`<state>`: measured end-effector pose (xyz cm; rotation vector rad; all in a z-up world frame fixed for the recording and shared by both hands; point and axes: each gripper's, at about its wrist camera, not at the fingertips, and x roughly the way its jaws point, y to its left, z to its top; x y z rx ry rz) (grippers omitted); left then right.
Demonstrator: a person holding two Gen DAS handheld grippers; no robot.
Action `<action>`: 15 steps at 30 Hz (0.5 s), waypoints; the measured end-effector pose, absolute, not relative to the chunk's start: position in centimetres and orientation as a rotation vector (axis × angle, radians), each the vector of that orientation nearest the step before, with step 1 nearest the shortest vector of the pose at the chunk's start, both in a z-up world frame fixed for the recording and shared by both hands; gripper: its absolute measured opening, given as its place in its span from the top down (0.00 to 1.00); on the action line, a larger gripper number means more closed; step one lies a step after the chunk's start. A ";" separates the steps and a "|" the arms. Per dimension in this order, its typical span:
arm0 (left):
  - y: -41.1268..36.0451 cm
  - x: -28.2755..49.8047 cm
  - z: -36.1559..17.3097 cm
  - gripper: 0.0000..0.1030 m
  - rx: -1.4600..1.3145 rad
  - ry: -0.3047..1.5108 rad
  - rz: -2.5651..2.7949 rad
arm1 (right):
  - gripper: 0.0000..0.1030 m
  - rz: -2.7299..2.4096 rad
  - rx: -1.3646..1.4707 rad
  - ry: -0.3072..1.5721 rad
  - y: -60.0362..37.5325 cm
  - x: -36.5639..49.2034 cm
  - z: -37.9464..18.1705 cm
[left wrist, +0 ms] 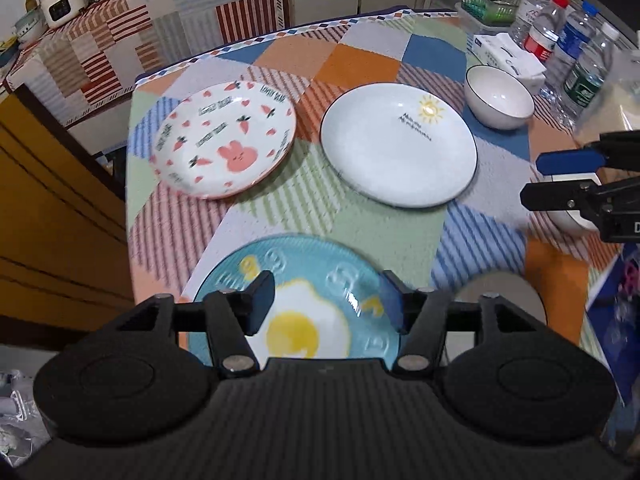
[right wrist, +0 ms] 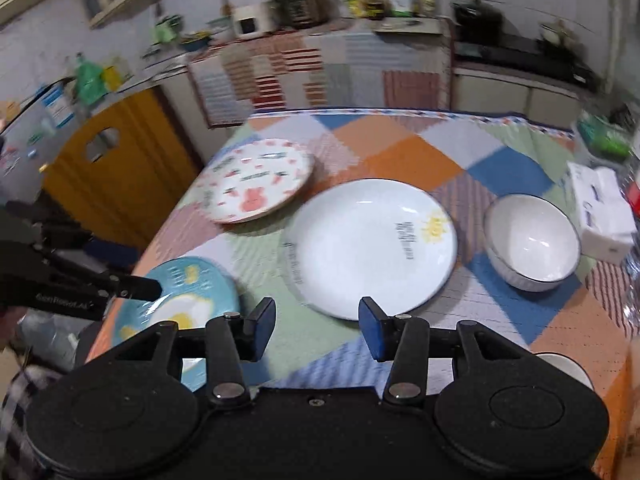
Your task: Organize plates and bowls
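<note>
A blue plate with a fried-egg picture (left wrist: 304, 312) (right wrist: 180, 300) lies at the table's near edge. My left gripper (left wrist: 326, 302) is open just above it, jaws wide apart and empty. A pink rabbit plate (left wrist: 224, 138) (right wrist: 256, 180) lies far left. A white plate with a sun (left wrist: 398, 142) (right wrist: 372, 246) lies in the middle. A white bowl (left wrist: 498, 96) (right wrist: 532, 238) stands to its right. My right gripper (right wrist: 316, 324) is open and empty, above the table before the white plate; it shows in the left wrist view (left wrist: 560, 176) over a second white bowl (left wrist: 572, 220) (right wrist: 568, 368).
Several water bottles (left wrist: 576, 48) and a tissue pack (left wrist: 508, 56) (right wrist: 602, 208) stand at the table's right side. A green basket (left wrist: 486, 4) is at the far right corner. A yellow cabinet (left wrist: 52, 216) stands left of the table. A counter with appliances (right wrist: 304, 4) runs behind.
</note>
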<state>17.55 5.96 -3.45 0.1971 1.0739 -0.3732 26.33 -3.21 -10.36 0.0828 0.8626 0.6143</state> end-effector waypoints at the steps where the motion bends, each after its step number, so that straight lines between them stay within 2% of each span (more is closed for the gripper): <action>1: 6.5 17.1 -3.2 0.41 0.189 1.075 -0.378 | 0.49 0.636 0.074 0.854 -2.9 25.8 -10.0; 8: 9.3 13.8 -3.0 0.32 0.212 1.052 -0.427 | 0.36 0.819 0.008 0.782 0.5 22.8 -9.1; 15: 12.0 13.2 -5.7 0.23 0.214 1.034 -0.431 | 0.34 0.878 -0.071 0.748 3.7 22.0 -11.7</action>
